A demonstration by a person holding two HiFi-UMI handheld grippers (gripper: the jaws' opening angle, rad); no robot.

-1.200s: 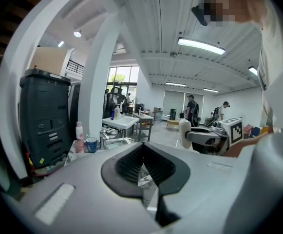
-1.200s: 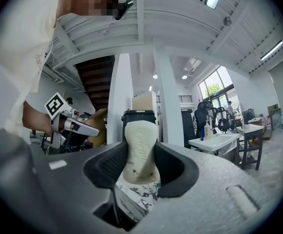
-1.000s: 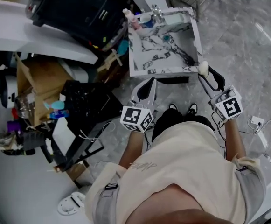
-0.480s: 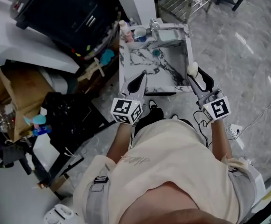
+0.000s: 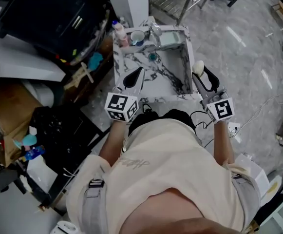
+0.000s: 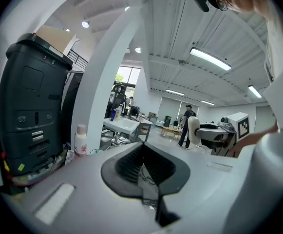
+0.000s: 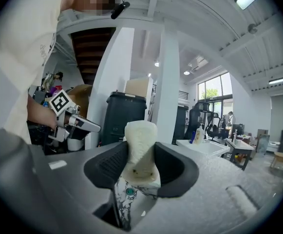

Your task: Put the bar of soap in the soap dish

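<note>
My right gripper (image 5: 200, 72) is shut on the cream bar of soap (image 5: 198, 67), holding it upright at the right rim of the marble-patterned sink (image 5: 151, 99). In the right gripper view the soap (image 7: 140, 145) stands squeezed between the dark pads (image 7: 173, 167), with the sink's drain below. A pale green soap dish (image 5: 170, 39) sits on the sink's back ledge, beyond the soap. My left gripper (image 5: 133, 77) hovers over the sink's front left corner, shut with nothing in it; its pads (image 6: 131, 165) meet in the left gripper view.
On the sink's back ledge stand a pink-capped bottle (image 5: 118, 31), a cup (image 5: 138, 35) and a faucet (image 5: 155, 30). A large black bin (image 5: 48, 13) and cluttered boxes crowd the left side. Cables trail over the grey floor (image 5: 248, 48) at the right.
Both grippers have moved forward from in front of the sink to its front edge. The soap stays held in the right gripper. The left gripper stays shut.
</note>
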